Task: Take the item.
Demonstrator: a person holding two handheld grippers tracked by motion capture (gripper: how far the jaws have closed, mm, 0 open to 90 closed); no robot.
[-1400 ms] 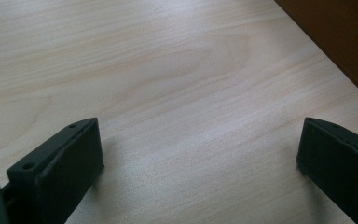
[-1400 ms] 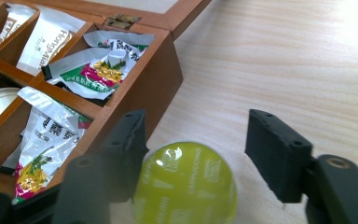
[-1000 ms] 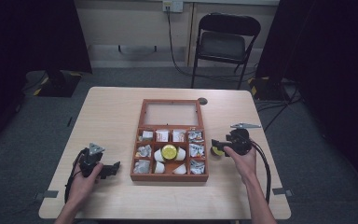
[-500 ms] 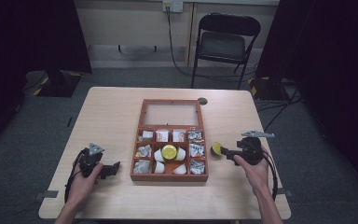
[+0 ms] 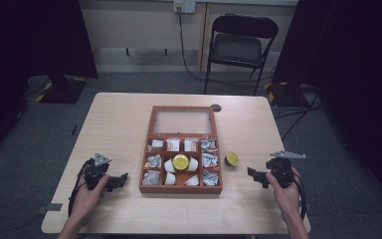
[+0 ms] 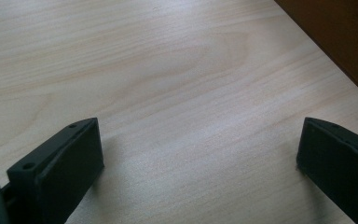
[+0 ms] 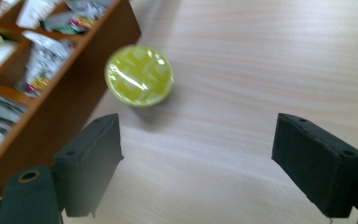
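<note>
Sitting on the pale wooden table (image 5: 119,124), the small round capsule with a yellow-green foil lid (image 5: 232,159) lies just beside the right wall of the brown wooden compartment box (image 5: 181,188), apart from both tools. The right gripper (image 5: 252,175) has just been opening its jaws; they stand spread with nothing between them, near the capsule but not touching it. The left gripper (image 5: 121,179) rests on the table left of the box, jaws spread and empty too.

Judging from here, the main risk is a nudge: the capsule looks light and round, so a jaw or the trailing cable brushing it could roll it toward the near table edge or knock it against the box. Another capsule with a yellow lid (image 5: 180,161) sits in the box's middle cell among white cups and foil sachets, and reaching in carelessly might drag sachets out of their cells.

From the right gripper view, the capsule (image 7: 139,75) shows its patterned foil top and how close it lies to the box wall (image 7: 74,79), detail too small from above. High up, the camera gives the whole layout: both hands, the box's open glass-paned lid (image 5: 182,121) lying flat behind the cells, and a black folding chair (image 5: 238,47) beyond the table.
</note>
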